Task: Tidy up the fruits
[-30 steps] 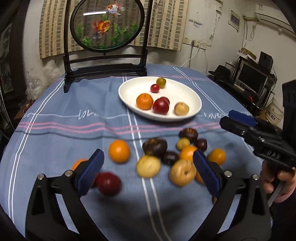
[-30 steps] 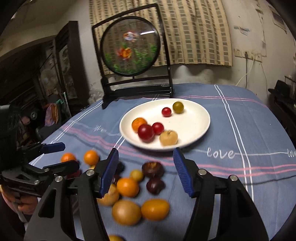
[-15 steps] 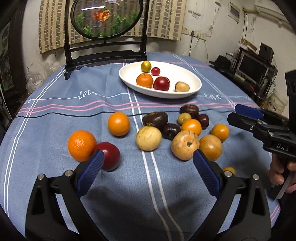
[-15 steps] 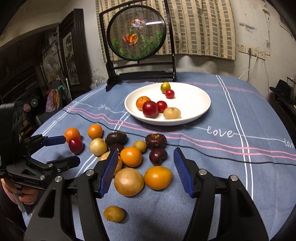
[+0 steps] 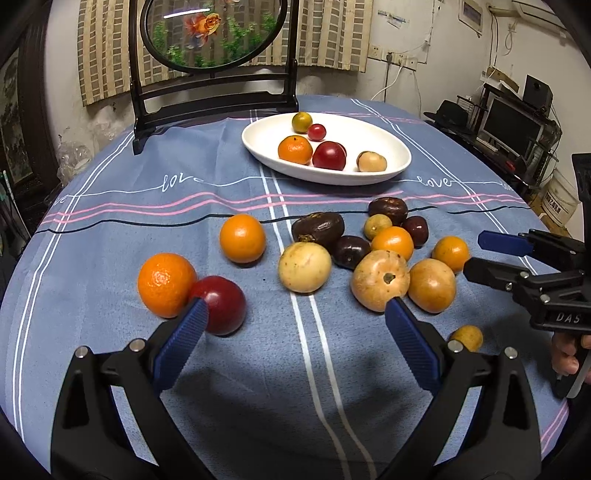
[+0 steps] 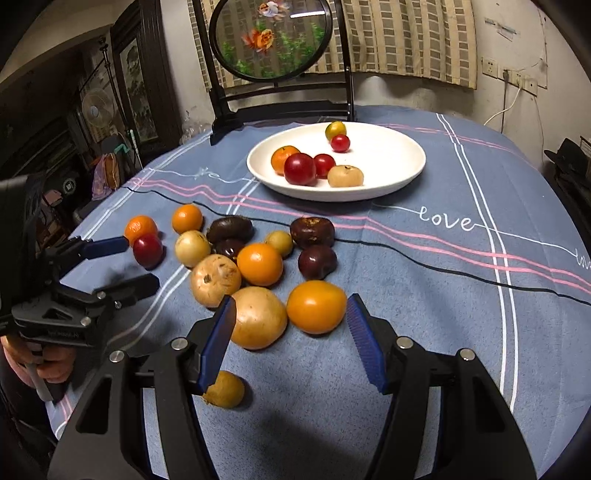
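Several loose fruits lie on the blue tablecloth: oranges, pale yellow, dark purple and red ones. A white plate (image 5: 399, 162) (image 6: 406, 173) at the back holds several fruits. My left gripper (image 5: 293, 314) is open and empty, low over the cloth; a red fruit (image 5: 221, 302) and an orange (image 5: 166, 284) sit by its left finger. My right gripper (image 6: 290, 314) is open and empty; a yellow-brown fruit (image 6: 258, 317) and an orange-yellow fruit (image 6: 316, 306) lie just ahead between its fingertips. Each gripper shows in the other's view, the right one (image 5: 491, 254) and the left one (image 6: 122, 262).
A black stand with a round goldfish screen (image 5: 210, 33) stands at the table's back edge. A small yellow fruit (image 6: 225, 389) lies near the front edge. Shelves with a monitor (image 5: 513, 125) are right of the table, dark furniture (image 6: 92, 118) left.
Both grippers have pulled back and dropped lower towards the front of the table. The loose fruits now lie ahead of the fingertips. Both stayed open and empty.
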{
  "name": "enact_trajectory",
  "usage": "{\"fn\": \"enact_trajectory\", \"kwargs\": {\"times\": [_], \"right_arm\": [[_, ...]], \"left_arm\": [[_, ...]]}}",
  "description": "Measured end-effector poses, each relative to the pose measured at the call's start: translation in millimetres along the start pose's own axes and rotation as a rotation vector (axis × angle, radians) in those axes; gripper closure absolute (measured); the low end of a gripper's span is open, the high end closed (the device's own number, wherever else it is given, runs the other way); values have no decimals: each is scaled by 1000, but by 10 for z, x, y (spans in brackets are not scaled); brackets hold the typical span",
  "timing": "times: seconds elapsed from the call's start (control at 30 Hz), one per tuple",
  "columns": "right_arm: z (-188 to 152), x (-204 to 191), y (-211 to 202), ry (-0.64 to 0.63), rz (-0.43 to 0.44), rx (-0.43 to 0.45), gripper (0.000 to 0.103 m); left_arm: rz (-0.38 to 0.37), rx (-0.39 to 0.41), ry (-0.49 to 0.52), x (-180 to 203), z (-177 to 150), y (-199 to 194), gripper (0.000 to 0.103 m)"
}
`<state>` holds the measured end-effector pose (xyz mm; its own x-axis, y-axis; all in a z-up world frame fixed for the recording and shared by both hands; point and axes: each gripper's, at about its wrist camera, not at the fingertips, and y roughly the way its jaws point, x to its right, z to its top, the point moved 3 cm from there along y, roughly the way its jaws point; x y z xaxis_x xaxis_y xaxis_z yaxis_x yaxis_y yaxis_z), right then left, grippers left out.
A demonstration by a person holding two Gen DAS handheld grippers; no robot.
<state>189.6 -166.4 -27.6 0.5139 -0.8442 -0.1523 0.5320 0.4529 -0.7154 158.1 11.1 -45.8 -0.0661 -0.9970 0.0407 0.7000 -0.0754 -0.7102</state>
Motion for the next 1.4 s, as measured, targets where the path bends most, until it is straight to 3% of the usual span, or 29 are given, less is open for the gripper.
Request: {"fn": "enact_trajectory", "kwargs": {"times": [0.17,0.5,0.73,0.8,0.9,1.13,1.4], "right_arm": [[-30,74,102,39,17,-33,56],[26,252,250,125,41,-38,58],[39,253,239,137,54,-25,61],[49,272,211,147,59,-14,61],[41,288,190,152,54,-13,61],[49,282,133,153,58,1,61],[36,280,94,156,59,0,61]], "left_arm": [[-11,-18,0,6,-9,25,5],[-56,-29,1,94,-23,57,5],[-93,-25,57,240,-15,66,7],[-105,-29,92,306,13,101,20],[-97,-48,141,391,33,192,29],[-103,-92,170,427,34,329,29],[-96,-69,251,539,40,358,29]]}}
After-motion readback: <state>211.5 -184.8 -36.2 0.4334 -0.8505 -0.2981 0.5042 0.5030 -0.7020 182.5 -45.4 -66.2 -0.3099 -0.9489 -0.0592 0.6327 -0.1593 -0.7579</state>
